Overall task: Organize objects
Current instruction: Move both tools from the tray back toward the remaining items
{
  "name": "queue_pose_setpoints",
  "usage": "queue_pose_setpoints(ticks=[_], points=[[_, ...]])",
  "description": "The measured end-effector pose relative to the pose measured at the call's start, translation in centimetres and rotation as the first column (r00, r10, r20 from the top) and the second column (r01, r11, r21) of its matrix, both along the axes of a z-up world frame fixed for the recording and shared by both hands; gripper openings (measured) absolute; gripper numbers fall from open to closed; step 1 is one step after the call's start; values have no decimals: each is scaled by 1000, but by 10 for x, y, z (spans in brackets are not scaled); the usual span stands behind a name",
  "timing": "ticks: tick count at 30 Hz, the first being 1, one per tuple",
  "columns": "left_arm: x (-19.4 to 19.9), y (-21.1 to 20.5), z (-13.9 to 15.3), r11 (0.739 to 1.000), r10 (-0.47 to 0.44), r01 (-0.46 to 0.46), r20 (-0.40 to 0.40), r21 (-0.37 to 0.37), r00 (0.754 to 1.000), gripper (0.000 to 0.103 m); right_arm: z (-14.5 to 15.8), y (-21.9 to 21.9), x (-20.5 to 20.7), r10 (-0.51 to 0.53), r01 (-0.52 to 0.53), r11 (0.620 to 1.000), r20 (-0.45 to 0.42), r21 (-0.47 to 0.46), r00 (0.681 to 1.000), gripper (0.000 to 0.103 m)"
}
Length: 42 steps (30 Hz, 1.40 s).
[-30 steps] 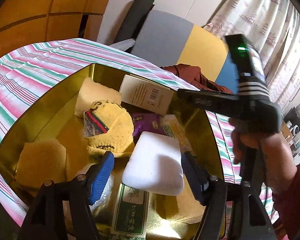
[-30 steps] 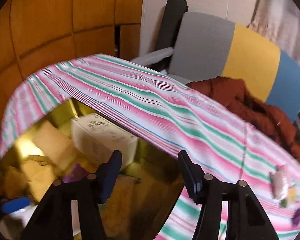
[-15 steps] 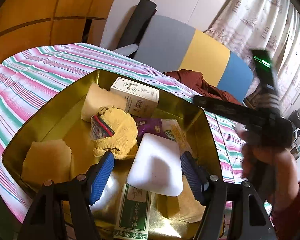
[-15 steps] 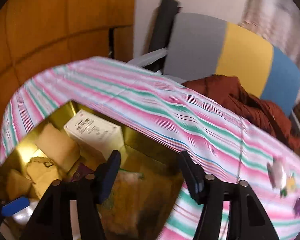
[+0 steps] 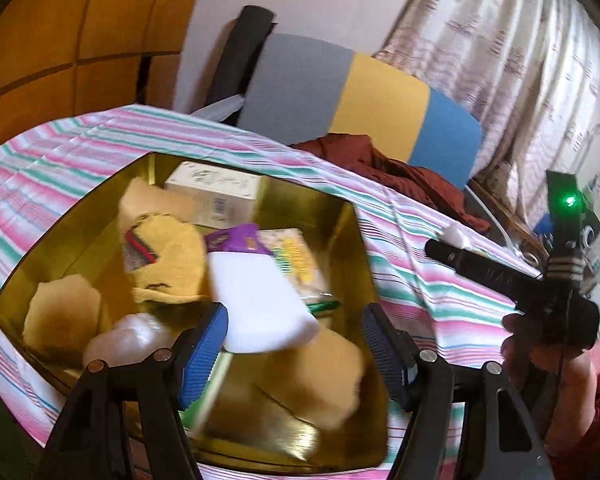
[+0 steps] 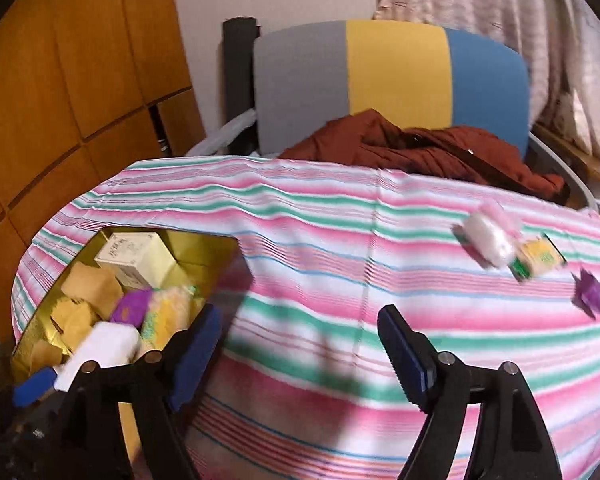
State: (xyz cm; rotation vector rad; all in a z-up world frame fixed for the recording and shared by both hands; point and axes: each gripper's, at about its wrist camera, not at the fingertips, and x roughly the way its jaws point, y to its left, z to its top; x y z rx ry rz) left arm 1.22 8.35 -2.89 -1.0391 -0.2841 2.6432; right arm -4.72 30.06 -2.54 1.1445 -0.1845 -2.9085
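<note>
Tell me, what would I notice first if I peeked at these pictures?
Probably the shiny gold metal tin sunk into the pink, green and white striped tablecloth, stuffed with things like a white foam block and a yellow knitted sock. Behind the table stands a chair with a grey, yellow and blue back, a dark red garment heaped on it.

Tricolour chair (image 6: 392, 80), wood panelling (image 6: 60, 80), curtains (image 5: 500, 48)

Tin (image 5: 352, 240) on striped cloth (image 6: 320, 240), left side; inside: carton (image 5: 216, 192) at the far wall, sponge block (image 5: 260, 300) near the front. Three small packets (image 6: 496, 240) on the cloth, far right. Chair (image 6: 396, 76) behind the table.
</note>
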Motion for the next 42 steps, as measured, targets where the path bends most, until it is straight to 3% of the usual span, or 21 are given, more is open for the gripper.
queue_pose_setpoints(ticks=[9, 21, 26, 32, 42], points=[[20, 58, 1, 981, -179, 178, -6, -80, 984, 71, -30, 48, 38, -96, 98, 995, 70, -18, 993, 95], [32, 144, -6, 904, -397, 396, 28, -162, 918, 71, -49, 145, 77, -316, 325, 945, 133, -48, 939, 99], [19, 167, -17, 893, -412, 418, 70, -168, 909, 71, -52, 188, 90, -419, 432, 899, 144, -69, 896, 99], [4, 184, -35, 880, -409, 424, 109, -214, 906, 71, -53, 233, 92, -530, 537, 843, 135, -20, 837, 99], [-10, 192, -49, 884, -395, 421, 155, -202, 905, 71, -39, 313, 52, -617, 623, 777, 81, -94, 782, 99]])
